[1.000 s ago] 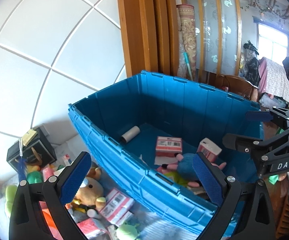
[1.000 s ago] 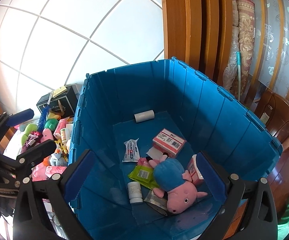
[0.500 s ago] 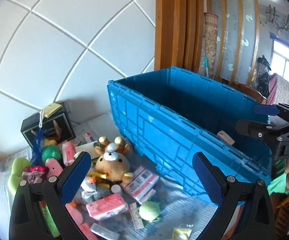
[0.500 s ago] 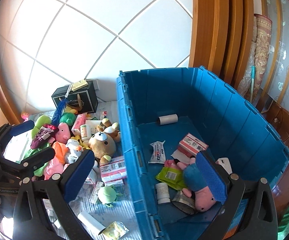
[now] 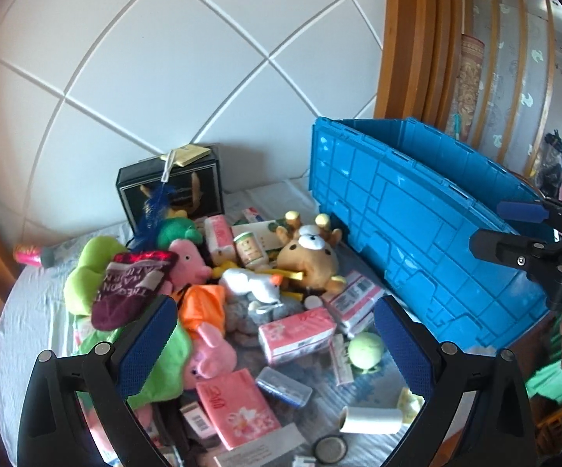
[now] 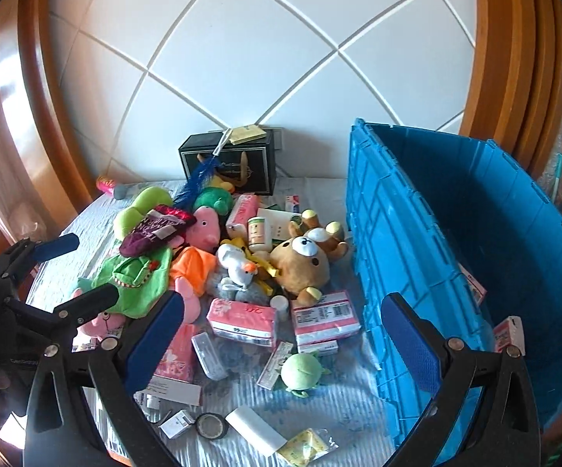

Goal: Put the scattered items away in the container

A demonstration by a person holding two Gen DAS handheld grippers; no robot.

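Observation:
A big blue crate (image 5: pixel 417 210) stands at the right of the table; it also shows in the right wrist view (image 6: pixel 475 241). A heap of toys and packets lies left of it: a brown bear plush (image 5: pixel 312 257) (image 6: pixel 300 260), a pink pig plush (image 6: pixel 207 225), pink tissue packs (image 5: pixel 296 334) (image 6: pixel 242 317), a green ball toy (image 5: pixel 366 350) (image 6: pixel 300 369). My left gripper (image 5: pixel 277 342) is open and empty above the heap. My right gripper (image 6: pixel 281 338) is open and empty above the packs, beside the crate's left wall.
A black gift box (image 5: pixel 170 190) (image 6: pixel 228 165) stands at the back against the tiled wall. A white roll (image 5: pixel 370 420) (image 6: pixel 255 430) and a tape ring (image 6: pixel 211 424) lie near the front edge. Wooden frames flank the wall.
Both grippers have swung left from over the crate to over the heap of items. Both stay open and empty.

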